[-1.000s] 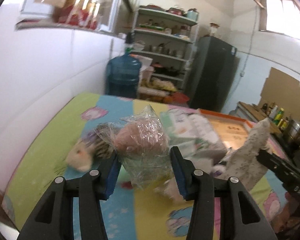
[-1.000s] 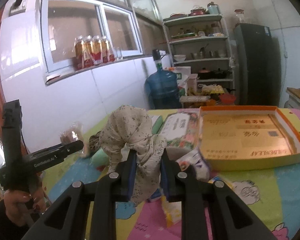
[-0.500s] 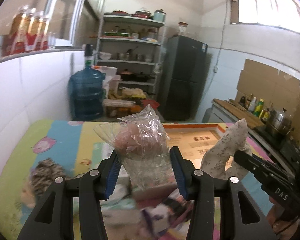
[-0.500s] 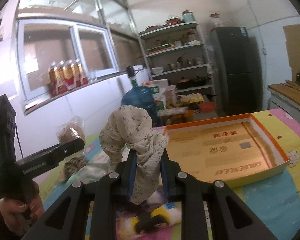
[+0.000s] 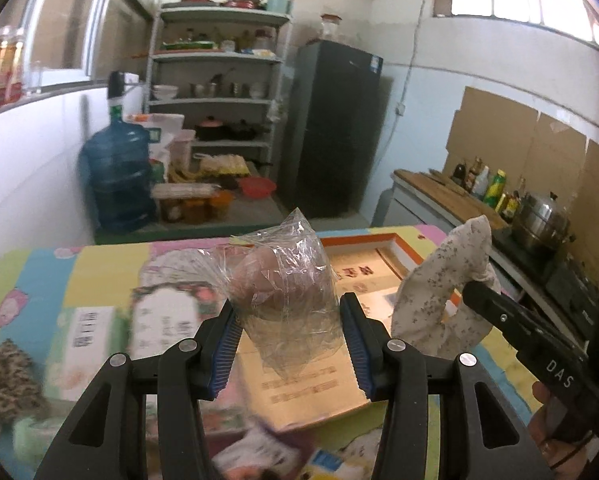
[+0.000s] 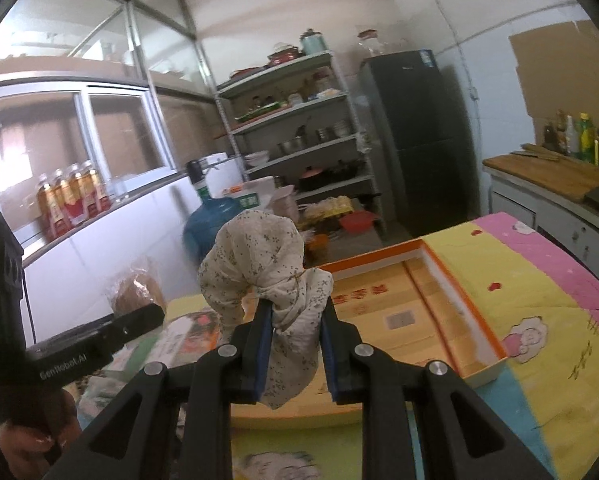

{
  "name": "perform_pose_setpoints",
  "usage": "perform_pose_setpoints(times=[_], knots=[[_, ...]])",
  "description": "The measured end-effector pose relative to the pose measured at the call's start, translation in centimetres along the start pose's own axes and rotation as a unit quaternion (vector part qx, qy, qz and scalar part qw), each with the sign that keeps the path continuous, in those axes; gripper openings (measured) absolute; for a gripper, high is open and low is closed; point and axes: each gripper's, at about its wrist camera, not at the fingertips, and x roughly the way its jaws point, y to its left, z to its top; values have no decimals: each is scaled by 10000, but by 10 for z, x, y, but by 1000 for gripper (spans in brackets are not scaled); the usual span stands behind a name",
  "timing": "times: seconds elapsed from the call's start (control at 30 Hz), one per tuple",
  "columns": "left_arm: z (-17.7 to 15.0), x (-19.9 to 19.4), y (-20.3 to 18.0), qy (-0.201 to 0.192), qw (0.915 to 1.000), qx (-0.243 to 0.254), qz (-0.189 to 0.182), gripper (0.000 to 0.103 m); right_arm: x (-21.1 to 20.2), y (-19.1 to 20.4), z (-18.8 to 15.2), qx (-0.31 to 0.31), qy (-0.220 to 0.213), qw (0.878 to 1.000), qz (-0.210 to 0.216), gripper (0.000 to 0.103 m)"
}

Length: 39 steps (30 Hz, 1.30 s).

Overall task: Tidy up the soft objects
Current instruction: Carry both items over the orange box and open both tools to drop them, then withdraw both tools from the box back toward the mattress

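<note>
Care was judged necessary in lowering both soft loads level into the orange-rimmed box [image 6: 451,280], so that nothing would be crushed. The left tool [image 5: 291,344] was clamped, narrowly parted, on a clear plastic bag [image 5: 287,292]; the right tool [image 6: 293,348] was pinched nearly closed on a floral cloth bundle [image 6: 259,264]. The box was seen just ahead of and beneath both tools. A second earlier, it had been farther off, to their right.
</note>
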Motion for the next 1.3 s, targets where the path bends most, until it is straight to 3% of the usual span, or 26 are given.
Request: perform_pose_setpoints(times=[0.47, 1.03, 1.17, 1.3], knots=[[-5, 79, -39, 676, 9976, 73, -88, 50, 29, -61, -2, 166, 464, 9970, -604, 23], [-18, 125, -40, 1349, 9907, -141, -79, 53, 67, -81, -13, 267, 1021, 9921, -674, 23], [-19, 127, -38, 1409, 9898, -209, -27, 61, 69, -83, -14, 282, 1048, 9915, -711, 29], [-16, 118, -37, 1229, 9920, -277, -16, 64, 68, -82, -14, 294, 1010, 9916, -758, 50]])
